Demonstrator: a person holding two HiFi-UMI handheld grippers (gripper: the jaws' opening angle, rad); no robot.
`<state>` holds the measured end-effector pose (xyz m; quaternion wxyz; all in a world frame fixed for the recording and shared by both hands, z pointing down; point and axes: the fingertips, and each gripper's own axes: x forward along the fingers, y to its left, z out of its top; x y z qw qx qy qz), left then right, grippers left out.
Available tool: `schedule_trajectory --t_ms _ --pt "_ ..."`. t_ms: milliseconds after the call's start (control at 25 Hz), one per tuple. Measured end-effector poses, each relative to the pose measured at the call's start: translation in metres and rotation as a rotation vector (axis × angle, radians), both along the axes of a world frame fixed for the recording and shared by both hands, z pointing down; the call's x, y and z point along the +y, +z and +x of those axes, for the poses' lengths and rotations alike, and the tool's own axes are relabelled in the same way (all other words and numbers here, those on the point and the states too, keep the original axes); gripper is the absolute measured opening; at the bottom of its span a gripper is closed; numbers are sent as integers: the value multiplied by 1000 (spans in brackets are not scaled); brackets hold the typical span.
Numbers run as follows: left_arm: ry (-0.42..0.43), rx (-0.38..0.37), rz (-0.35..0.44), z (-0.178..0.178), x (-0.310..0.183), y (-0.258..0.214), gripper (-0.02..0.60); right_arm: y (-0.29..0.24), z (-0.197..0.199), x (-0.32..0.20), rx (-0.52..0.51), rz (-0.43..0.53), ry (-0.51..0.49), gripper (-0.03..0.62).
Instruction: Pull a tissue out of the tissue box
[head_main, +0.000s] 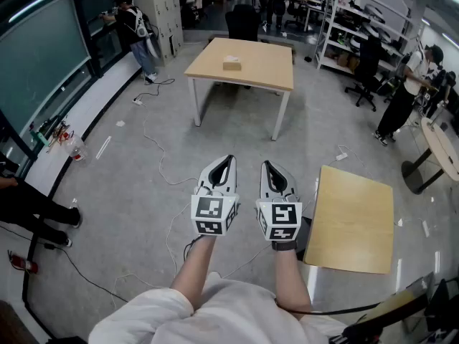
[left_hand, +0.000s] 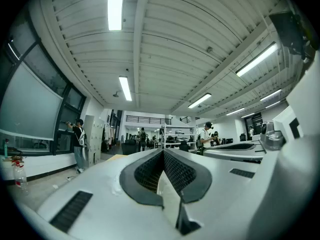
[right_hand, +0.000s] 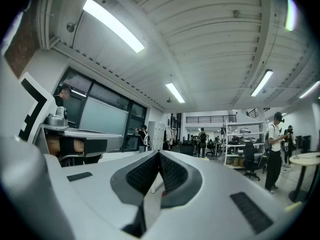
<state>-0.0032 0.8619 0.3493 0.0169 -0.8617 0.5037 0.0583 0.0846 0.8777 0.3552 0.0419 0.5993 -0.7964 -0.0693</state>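
A small tan tissue box (head_main: 231, 63) sits on a light wooden table (head_main: 265, 70) far across the room, well beyond both grippers. I hold both grippers up side by side in front of my body, pointing toward that table. My left gripper (head_main: 227, 160) (left_hand: 163, 151) is shut with its ribbed pads pressed together and nothing between them. My right gripper (head_main: 267, 165) (right_hand: 159, 154) is shut and empty as well. Both gripper views look out level across the room and up at the ceiling; the tissue box cannot be made out in them.
A small wooden tabletop (head_main: 355, 217) stands close on my right. Cables (head_main: 154, 149) trail over the grey floor between me and the far table. People stand at the left window (head_main: 136, 27) and at the right (head_main: 401, 99); office chairs (head_main: 367, 70) and shelves (head_main: 344, 20) line the back.
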Motion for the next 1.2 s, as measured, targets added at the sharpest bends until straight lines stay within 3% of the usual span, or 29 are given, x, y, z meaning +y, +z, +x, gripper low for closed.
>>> schedule_trajectory --t_ms 240,640,800,960,1200 --pt "14 -5 4 -19 -5 0 -2 -2 -19 -5 -25 12 3 -2" --pt "7 -11 -14 -82 -11 12 -2 15 -89 -19 -22 -20 -5 -2" --pt "11 16 -61 -102 -6 38 -2 41 -116 -19 -5 -63 -4 -2" --pt "0 22 -136 -116 -14 73 -2 77 -134 -32 94 -154 3 -2" --pt "-71 55 -151 -147 -65 76 -2 88 -153 -81 68 -184 -70 -2"
